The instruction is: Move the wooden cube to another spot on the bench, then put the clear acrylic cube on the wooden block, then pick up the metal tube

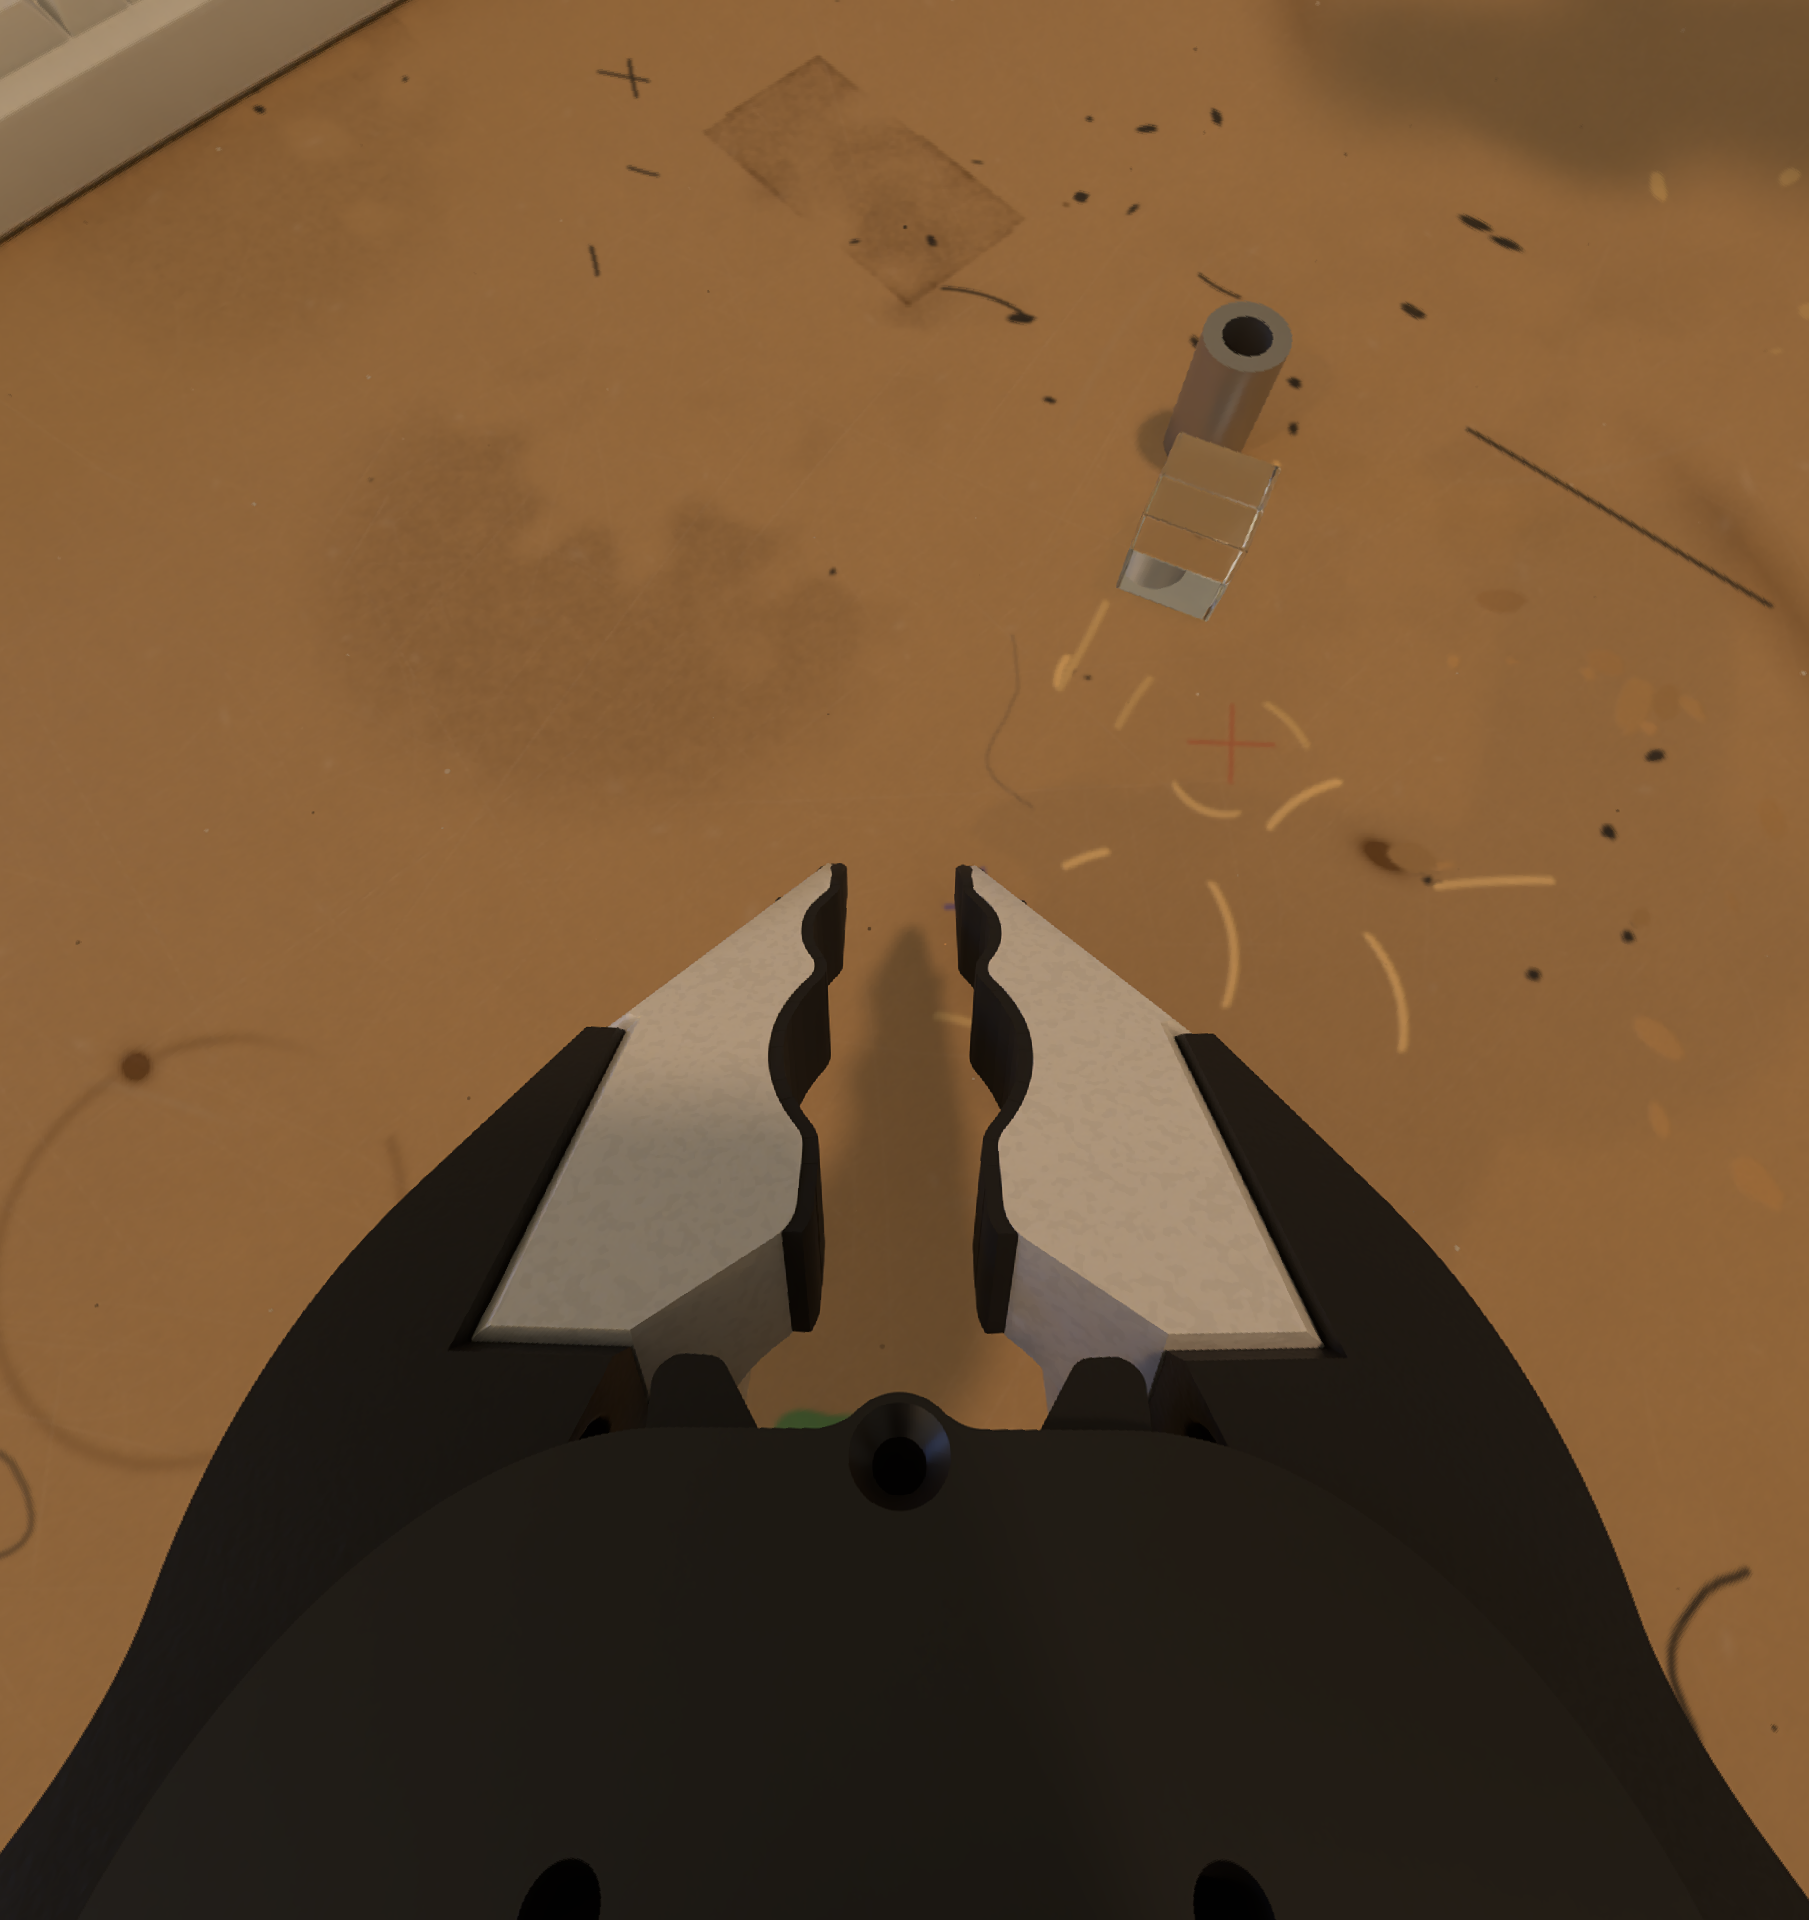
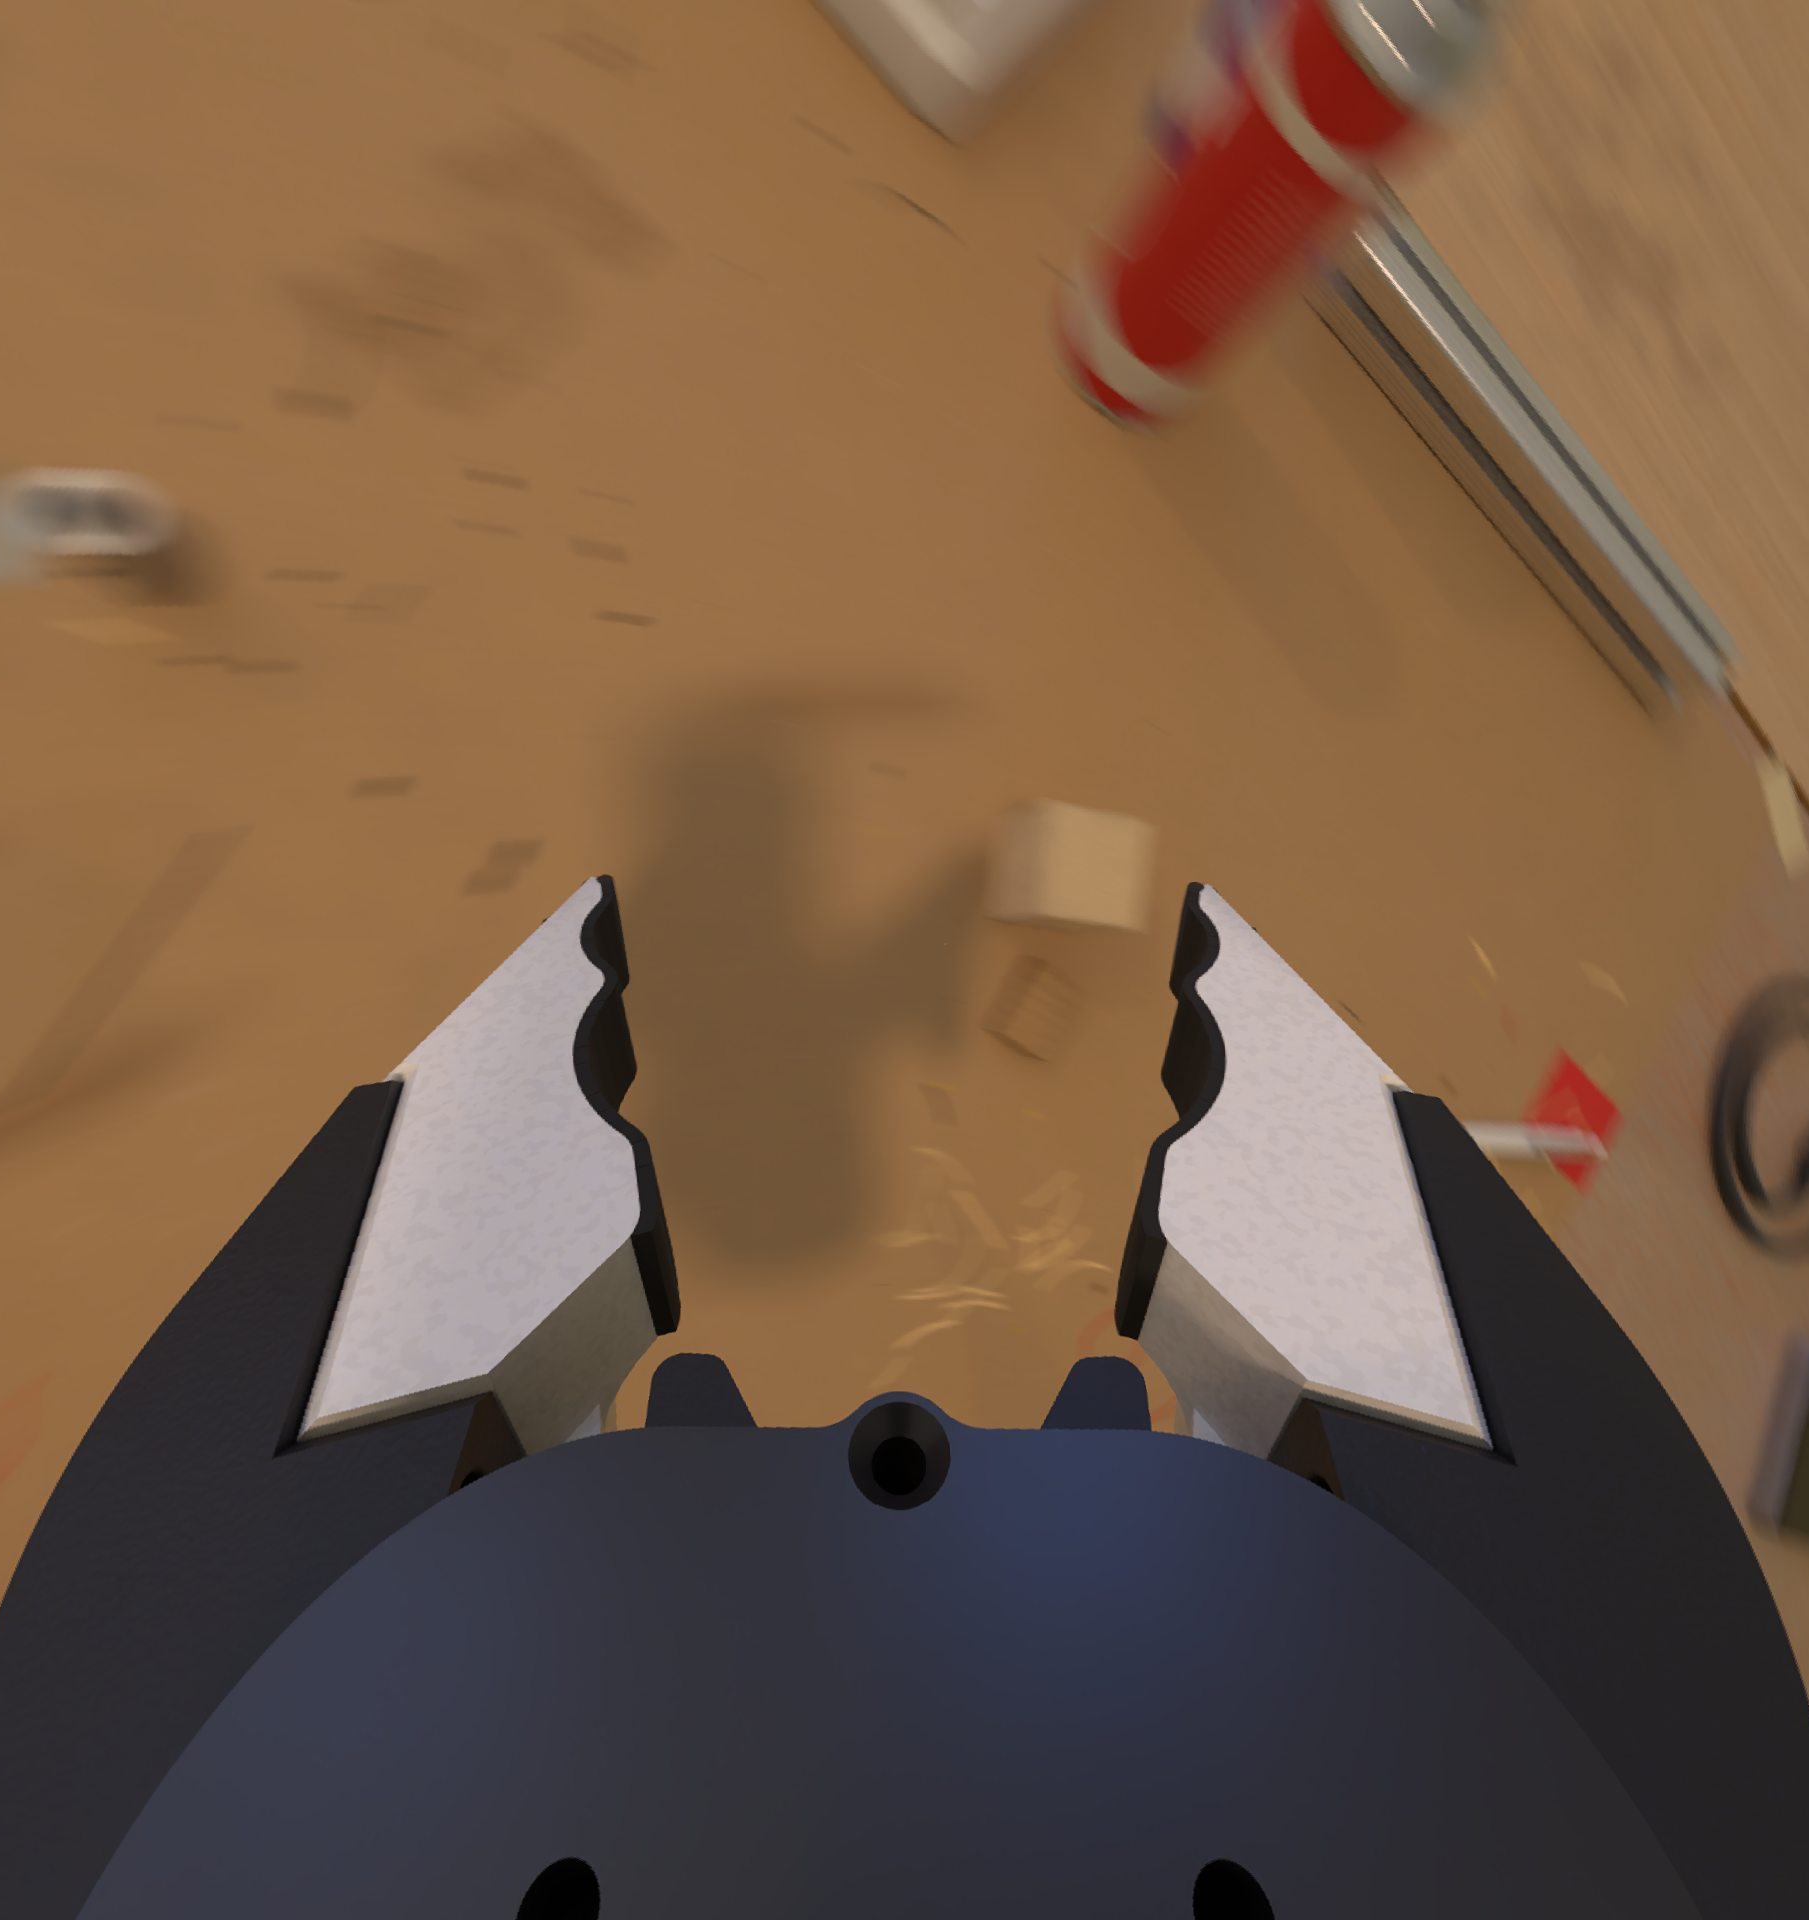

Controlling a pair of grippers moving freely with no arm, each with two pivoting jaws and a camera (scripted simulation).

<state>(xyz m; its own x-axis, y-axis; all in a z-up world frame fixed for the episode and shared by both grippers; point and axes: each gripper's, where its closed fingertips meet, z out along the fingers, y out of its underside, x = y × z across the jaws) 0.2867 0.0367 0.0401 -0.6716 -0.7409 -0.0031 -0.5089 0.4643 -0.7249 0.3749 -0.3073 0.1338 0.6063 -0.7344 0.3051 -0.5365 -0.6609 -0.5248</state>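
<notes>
Scuffed brown bench [image 1: 464,520] runs under both grippers. Left gripper [image 1: 901,871] hangs empty, jaws a narrow gap apart; the metal tube [image 1: 1230,379] stands at one o'clock, clear acrylic cube [image 1: 1196,530] just before it. Right gripper [image 2: 898,883] gapes wide, wooden cube [image 2: 1071,864] blurred near its one-o'clock fingertip.

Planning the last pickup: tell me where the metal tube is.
Left wrist view, upper right: the metal tube stands upright on the bench, just behind the clear acrylic cube.
</notes>
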